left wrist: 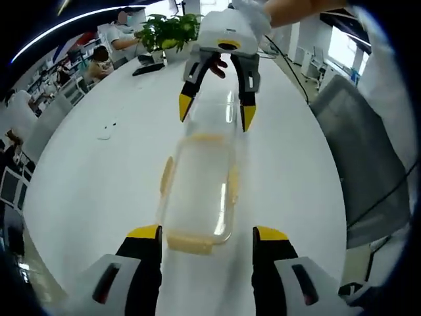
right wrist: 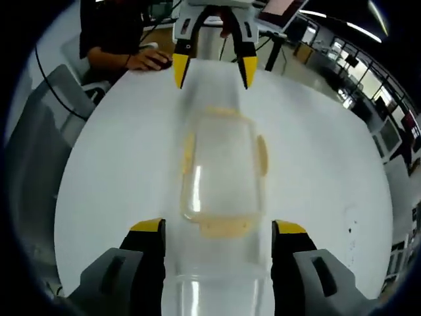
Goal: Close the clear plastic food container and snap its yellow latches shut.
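A clear plastic food container (left wrist: 197, 191) with yellow latches (left wrist: 167, 175) lies lengthwise on the white table (left wrist: 99, 178), blurred in both views. Its lid looks to be on top. My left gripper (left wrist: 207, 234) is open, its yellow-tipped jaws standing either side of the container's near end latch (left wrist: 189, 244). Facing it from the far end, my right gripper (left wrist: 217, 113) is open too, jaws spread over the other end. In the right gripper view the container (right wrist: 220, 171) lies between my right gripper (right wrist: 218, 227) and my left gripper (right wrist: 214, 71).
A potted plant (left wrist: 168, 29) and dark items (left wrist: 148, 66) sit at the table's far edge, with people seated beyond. A grey chair (left wrist: 362, 151) stands at the table's side. A person's hand (right wrist: 148, 60) rests on the table edge near another grey chair (right wrist: 39, 131).
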Motion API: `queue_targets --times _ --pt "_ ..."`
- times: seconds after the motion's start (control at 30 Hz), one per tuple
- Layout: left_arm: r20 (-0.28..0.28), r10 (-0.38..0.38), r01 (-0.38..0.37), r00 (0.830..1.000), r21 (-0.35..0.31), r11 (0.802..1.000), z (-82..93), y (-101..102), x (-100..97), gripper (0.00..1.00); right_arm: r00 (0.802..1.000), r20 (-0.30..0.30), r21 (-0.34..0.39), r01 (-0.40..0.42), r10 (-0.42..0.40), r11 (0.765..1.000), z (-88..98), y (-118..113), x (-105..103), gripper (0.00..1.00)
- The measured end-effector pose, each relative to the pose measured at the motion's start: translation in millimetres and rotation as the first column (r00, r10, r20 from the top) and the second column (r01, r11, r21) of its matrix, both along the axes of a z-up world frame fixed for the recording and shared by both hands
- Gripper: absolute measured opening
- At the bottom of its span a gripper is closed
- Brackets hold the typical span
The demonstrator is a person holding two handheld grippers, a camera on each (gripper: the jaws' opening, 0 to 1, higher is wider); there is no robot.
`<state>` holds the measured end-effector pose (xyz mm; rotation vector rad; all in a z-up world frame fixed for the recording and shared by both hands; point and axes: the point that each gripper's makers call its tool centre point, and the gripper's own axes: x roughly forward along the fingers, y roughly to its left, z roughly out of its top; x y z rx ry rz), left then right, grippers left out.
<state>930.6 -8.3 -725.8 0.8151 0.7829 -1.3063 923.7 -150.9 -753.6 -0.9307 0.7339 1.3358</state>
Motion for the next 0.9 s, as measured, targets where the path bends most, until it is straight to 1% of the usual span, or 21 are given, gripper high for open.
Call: queue_targets --times 0.03,0.07,0.2,0.33,0.57,0.73,0.9 --pt "0.0 -0.035 0.035 0.999 0.025 0.999 -3.8 1.9 -1.3 0.5 1.0 0.0 -0.01 -0.008 0.008 1.0 -2.3 -0.1 0.3 0.63" --pt "0.003 -0.051 0.051 0.999 0.037 0.998 -5.8 2.3 -1.2 0.5 1.0 0.0 -0.013 -0.011 0.011 1.0 -3.4 0.3 0.9 0.63" --pt "0.005 -0.071 0.07 0.997 0.058 0.996 -12.9 3.3 4.5 0.5 1.0 -0.002 -0.018 -0.016 0.016 1.0 -6.0 2.5 4.2 0.63" --pt "-0.003 -0.066 0.066 0.998 0.069 0.995 -20.0 6.1 14.4 0.5 1.0 -0.012 -0.019 -0.014 0.013 1.0 -7.6 3.9 8.9 0.63" --pt "-0.027 -0.078 0.08 0.997 0.101 0.992 -35.1 12.1 20.7 0.5 0.999 -0.035 -0.031 0.005 -0.006 0.999 -12.1 1.0 14.7 0.62" --pt "-0.038 -0.081 0.085 0.996 0.117 0.989 -42.7 14.9 20.4 0.5 0.999 -0.04 -0.039 0.001 -0.003 0.999 -15.1 1.1 14.9 0.62" --pt "-0.048 -0.075 0.08 0.996 0.118 0.99 -45.1 15.9 21.9 0.5 0.999 -0.046 -0.046 0.005 -0.007 0.999 -18.3 0.0 16.9 0.61"
